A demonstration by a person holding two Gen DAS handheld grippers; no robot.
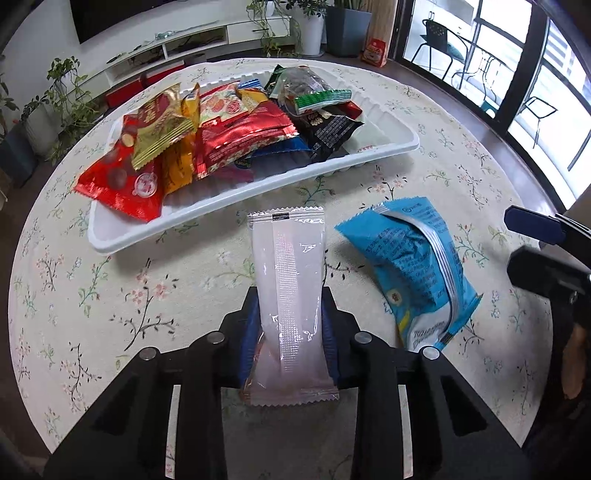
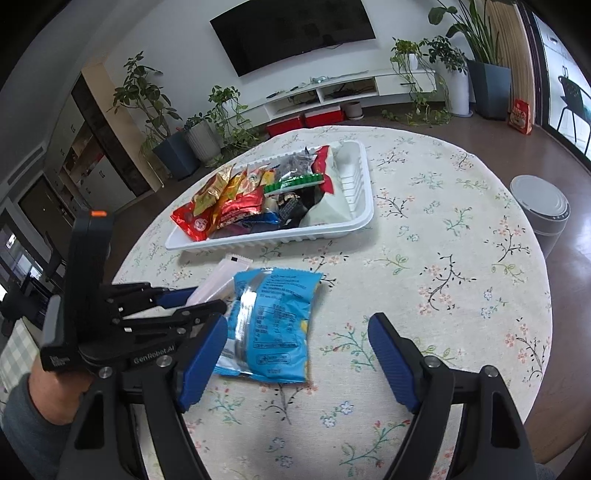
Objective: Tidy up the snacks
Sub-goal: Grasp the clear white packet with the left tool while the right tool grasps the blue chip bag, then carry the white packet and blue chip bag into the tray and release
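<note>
Your left claw (image 1: 290,325) pinched a pale, translucent pink sachet (image 1: 288,280) with crimped ends. Right of it lay a blue packet (image 1: 410,273), its print unreadable. Your right claw (image 2: 295,354) stood spread, the packet just ahead. "GenRobot.AI" marked the left claw.

A wall-mounted television (image 2: 295,33) hangs above a white media console (image 2: 351,90), with potted plants (image 2: 147,110) alongside.

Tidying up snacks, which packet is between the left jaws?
The pale pink packet, long and narrow; the blue packet lies loose beside it.
</note>
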